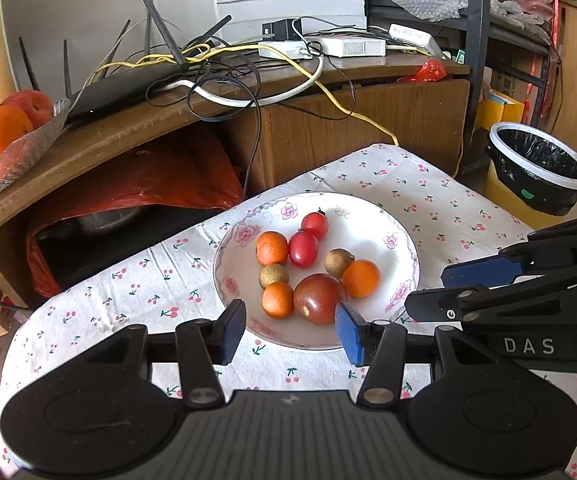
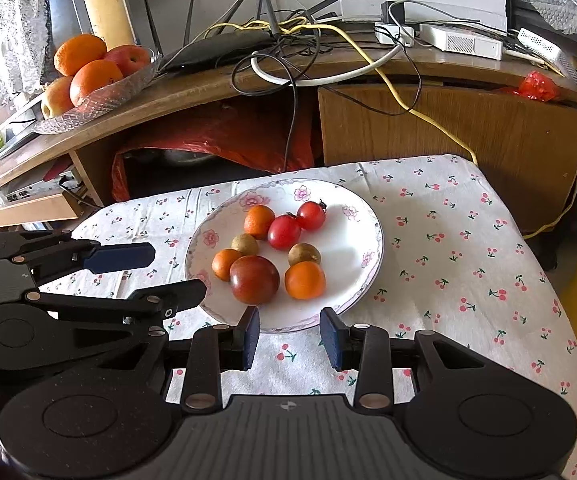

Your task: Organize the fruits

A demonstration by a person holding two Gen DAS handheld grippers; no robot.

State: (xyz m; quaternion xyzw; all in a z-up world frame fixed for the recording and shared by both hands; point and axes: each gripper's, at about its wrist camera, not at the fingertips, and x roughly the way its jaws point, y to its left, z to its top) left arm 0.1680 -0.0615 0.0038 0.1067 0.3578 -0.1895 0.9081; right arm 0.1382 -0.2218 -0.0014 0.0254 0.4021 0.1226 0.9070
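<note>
A: Where do we stand on the left tongs (image 1: pixel 290 328)?

B: Blue pads spread apart, nothing between them. We see the plate (image 1: pixel 402 226) straight ahead, its near rim under the pad tips. The big dark tomato (image 1: pixel 319 298) sits just beyond the gap, closest to us, toward the right pad.

A: And the right tongs (image 2: pixel 290 334)?

B: Also apart and empty. Same plate (image 2: pixel 362 210) ahead, near rim between the pads. From here the dark tomato (image 2: pixel 254 279) is just past the left pad and one small orange (image 2: pixel 305 280) just past the right pad.

A: Rest of the fruit?

B: All on the plate, further out: two more small oranges, two brown longan-like fruits (image 2: pixel 304 254), two red cherry tomatoes (image 2: pixel 284 232) at the far side, touching.

A: Do we see each tool from the other?

B: Yes. The two sit side by side at the plate's near edge over the cherry-print cloth (image 2: pixel 448 220) on the desk.
</note>
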